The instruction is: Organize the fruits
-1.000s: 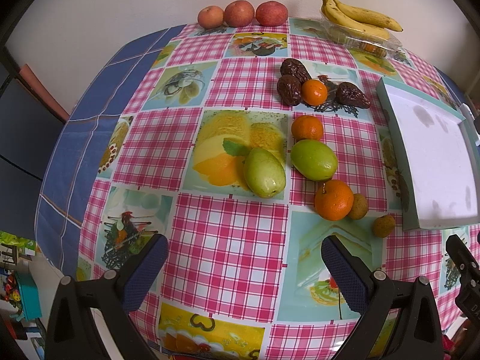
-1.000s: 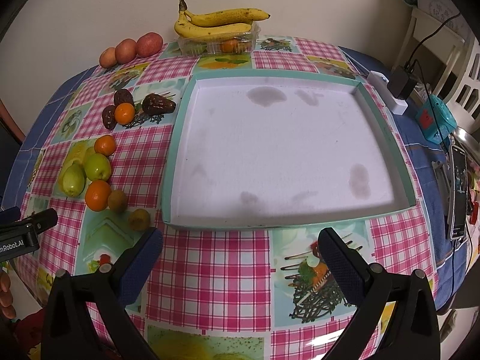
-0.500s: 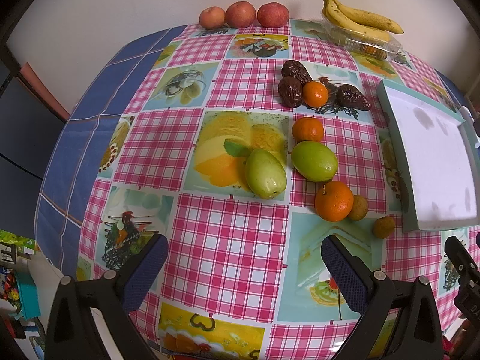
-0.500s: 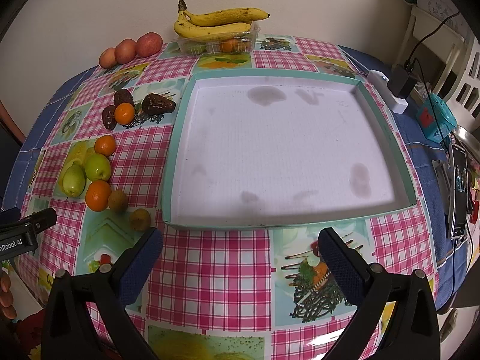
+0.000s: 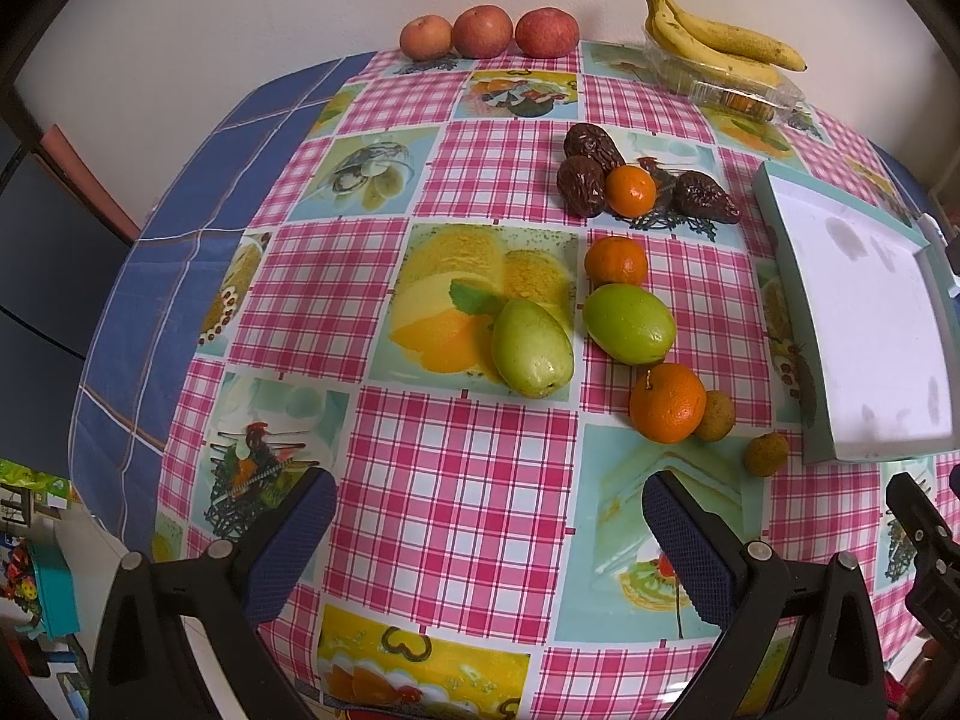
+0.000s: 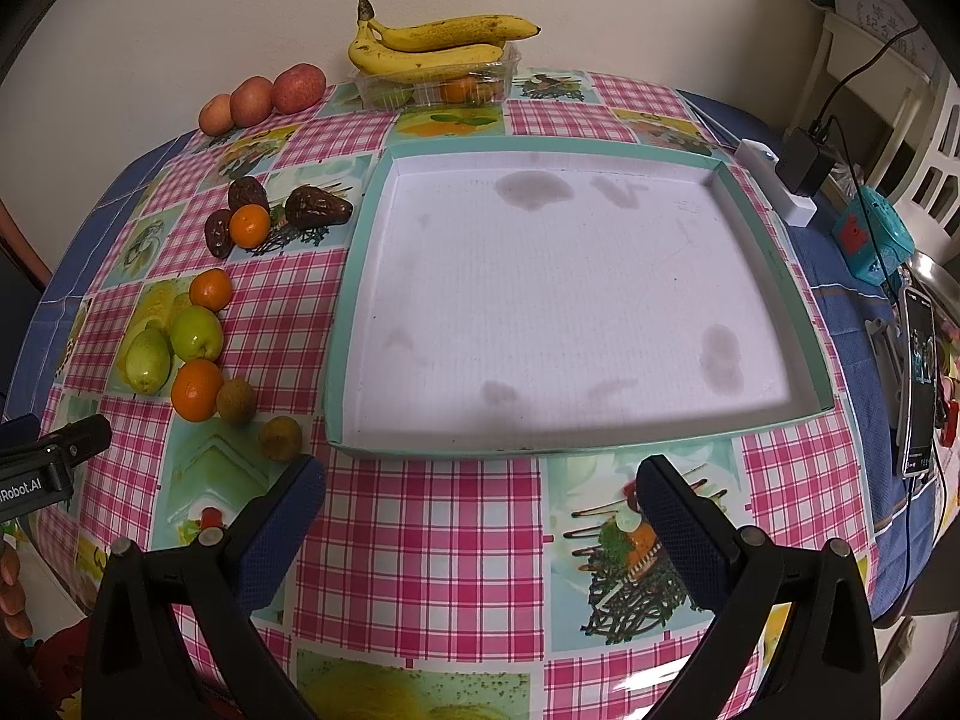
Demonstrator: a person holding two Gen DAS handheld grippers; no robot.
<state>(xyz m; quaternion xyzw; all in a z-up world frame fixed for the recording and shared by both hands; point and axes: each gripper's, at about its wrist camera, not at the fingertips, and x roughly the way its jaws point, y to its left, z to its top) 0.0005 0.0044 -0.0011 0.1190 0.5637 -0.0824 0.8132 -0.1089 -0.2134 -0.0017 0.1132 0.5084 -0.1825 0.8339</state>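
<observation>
Apparently nothing is sorted yet: the tray (image 6: 774,276) at frame centre sits bare, the fruits (image 6: 195,333) lie loose at left on the tabletop (image 6: 420,540), left claw (image 5: 489,531) and right claw (image 6: 480,516) both spread wide, holding nothing

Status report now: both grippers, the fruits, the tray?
Left gripper open, empty, above the cloth. Right gripper open, empty, before the tray. Tray holds no fruit; oranges and green fruits lie loose beside it. Nothing blocks.
</observation>
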